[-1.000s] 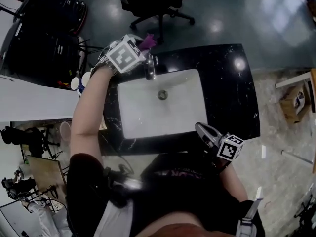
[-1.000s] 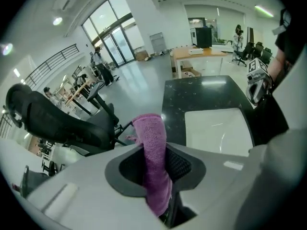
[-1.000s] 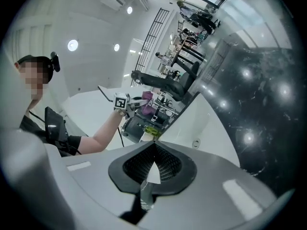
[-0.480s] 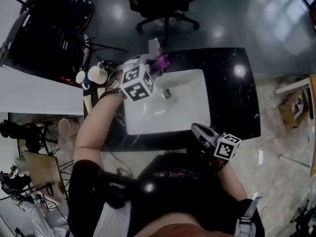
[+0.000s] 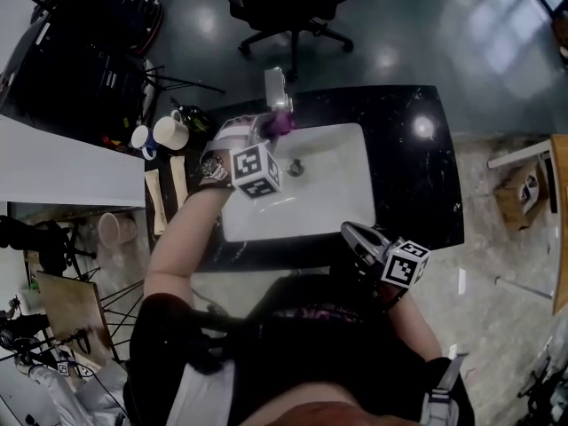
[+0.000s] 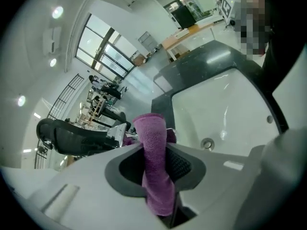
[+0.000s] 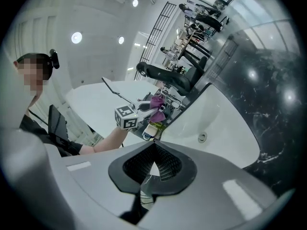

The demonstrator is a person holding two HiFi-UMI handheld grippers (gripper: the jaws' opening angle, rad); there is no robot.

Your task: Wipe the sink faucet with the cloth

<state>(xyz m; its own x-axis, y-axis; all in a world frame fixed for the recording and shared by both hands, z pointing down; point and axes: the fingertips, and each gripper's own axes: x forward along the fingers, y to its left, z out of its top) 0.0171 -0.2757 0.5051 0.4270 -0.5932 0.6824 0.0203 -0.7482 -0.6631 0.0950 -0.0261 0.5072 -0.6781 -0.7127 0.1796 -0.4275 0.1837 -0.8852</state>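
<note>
A purple cloth (image 5: 280, 124) is pinched in my left gripper (image 5: 272, 130) and sits against the lower front of the chrome faucet (image 5: 277, 89) at the back rim of the white sink (image 5: 333, 198). In the left gripper view the cloth (image 6: 154, 166) runs folded between both pads, with the faucet (image 6: 117, 131) just past it and the drain (image 6: 207, 143) to the right. My right gripper (image 5: 357, 236) hangs at the sink's near edge, shut and empty. From the right gripper view (image 7: 154, 150) I see the left gripper (image 7: 144, 107) and cloth (image 7: 157, 102) across the basin.
Black stone countertop (image 5: 417, 158) surrounds the sink. Two cups (image 5: 158, 135) stand on its left end. A black office chair (image 5: 288, 3) is behind the counter, and a cardboard box (image 5: 522, 193) sits on the floor to the right.
My left gripper carried the cloth from behind the faucet's top down and toward me, onto the faucet's front over the basin. The right gripper stayed at the near edge.
</note>
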